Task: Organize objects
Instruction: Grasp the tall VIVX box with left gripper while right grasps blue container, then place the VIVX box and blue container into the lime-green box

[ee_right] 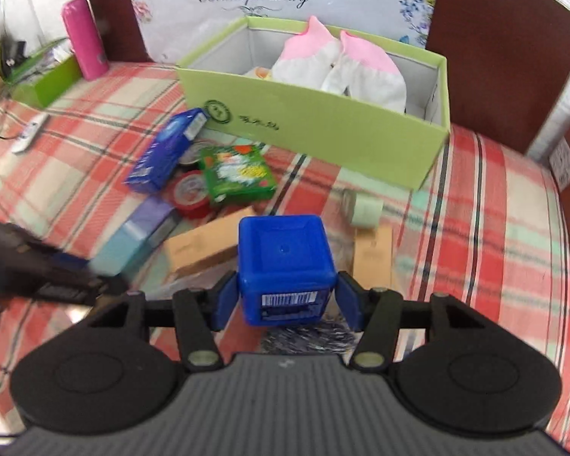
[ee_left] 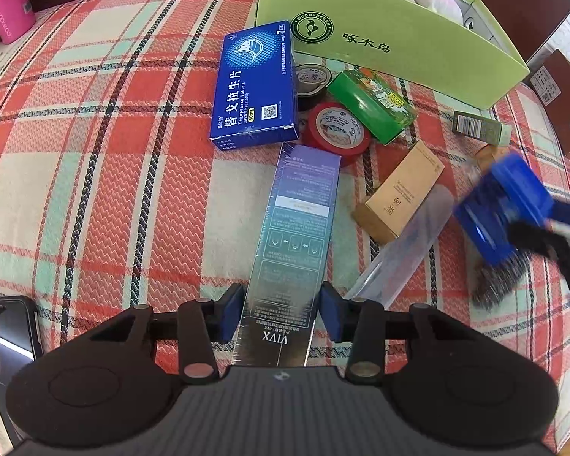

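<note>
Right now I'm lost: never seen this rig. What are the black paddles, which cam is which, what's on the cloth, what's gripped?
No robot here: a person holds a two-finger gripper in each hand, with a fisheye camera on each looking along its fingers. The black shapes at the bottom are the gripper bodies.

The left wrist view shows the left gripper closed on a long VIVX box. The right wrist view shows the right gripper closed on a blue square container.

On the plaid cloth lie a blue tablet box, a red tape roll, a green packet and a tan carton. Behind stands an open green box with something pink and white inside.
</note>
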Demonstrator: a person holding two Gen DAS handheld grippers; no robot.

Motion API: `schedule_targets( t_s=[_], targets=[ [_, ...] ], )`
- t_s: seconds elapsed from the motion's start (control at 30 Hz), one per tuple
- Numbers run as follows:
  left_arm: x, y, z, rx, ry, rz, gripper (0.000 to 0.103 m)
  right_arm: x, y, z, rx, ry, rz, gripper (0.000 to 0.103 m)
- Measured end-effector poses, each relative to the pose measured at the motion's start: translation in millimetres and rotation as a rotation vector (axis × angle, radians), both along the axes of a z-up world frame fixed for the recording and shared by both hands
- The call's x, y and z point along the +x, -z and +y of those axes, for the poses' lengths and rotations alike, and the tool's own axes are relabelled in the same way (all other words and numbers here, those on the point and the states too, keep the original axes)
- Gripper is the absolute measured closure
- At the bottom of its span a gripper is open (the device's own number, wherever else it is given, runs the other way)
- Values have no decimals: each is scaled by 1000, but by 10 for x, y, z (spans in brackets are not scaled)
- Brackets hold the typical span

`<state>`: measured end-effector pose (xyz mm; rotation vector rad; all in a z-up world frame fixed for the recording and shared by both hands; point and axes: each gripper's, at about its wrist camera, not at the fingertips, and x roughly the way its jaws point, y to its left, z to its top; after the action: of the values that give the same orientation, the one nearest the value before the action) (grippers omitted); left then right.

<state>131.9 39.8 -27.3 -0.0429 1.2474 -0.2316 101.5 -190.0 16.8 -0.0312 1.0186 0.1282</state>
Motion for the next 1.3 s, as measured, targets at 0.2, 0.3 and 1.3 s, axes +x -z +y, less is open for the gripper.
schedule_targets(
  t_s=[0.2,0.3,1.3],
  targets=[
    [82,5,-57,11,-17,-6,56,-238,-52,-86,6,78,-17,48],
    [127,1,-69,10,-24,-7,56,-272,-75,-157,6,114,-22,48],
    [320,-742,4,-43,-111,-127,62,110,-772,-611,154,264,-167,49]
  ],
)
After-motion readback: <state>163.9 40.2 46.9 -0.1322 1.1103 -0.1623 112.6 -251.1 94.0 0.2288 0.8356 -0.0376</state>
